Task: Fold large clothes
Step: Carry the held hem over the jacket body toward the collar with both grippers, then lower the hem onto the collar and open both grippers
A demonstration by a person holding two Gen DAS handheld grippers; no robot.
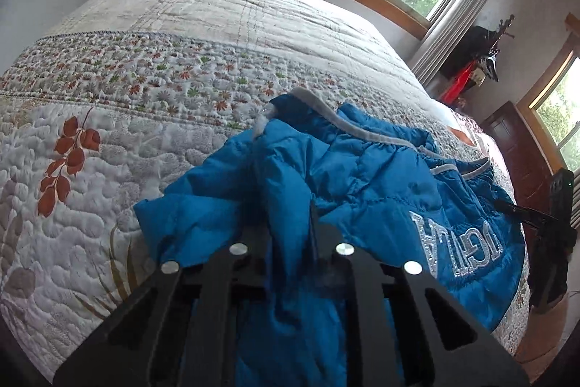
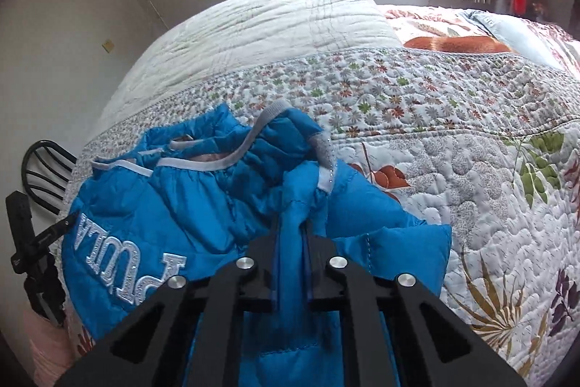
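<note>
Left wrist view: the left gripper [image 1: 290,223] has its jaws drawn close together on a ridge of the blue puffer jacket [image 1: 362,176]; the fabric runs up between the two fingers and hangs below them, so the hold looks firm (the pinch itself is partly buried in folds). The jacket lies rumpled on the quilted bedspread [image 1: 163,104], near the bed's front edge, its grey-trimmed hood [image 1: 362,129] pointing toward the far side of the bed; the silver lettering [image 1: 460,245] faces up. The other tool is visible at the right margin [image 1: 551,234], beside the jacket's far edge.

Right wrist view: the right gripper [image 2: 291,234] is likewise nearly closed, with a narrow band of the jacket [image 2: 152,213] clamped between its fingers; the cloth drapes downward beneath the linkage. The hood trim [image 2: 224,162] and a grey strap with small studs [image 2: 326,165] lie just ahead of the fingertips. The bedspread [image 2: 453,169] extends bare to the right.

Judgement: both tools grip opposite sides of the garment so that it can be lifted and spread flat; folding proper appears not yet begun, since the jacket is bunched and no clean crease shows.
</note>
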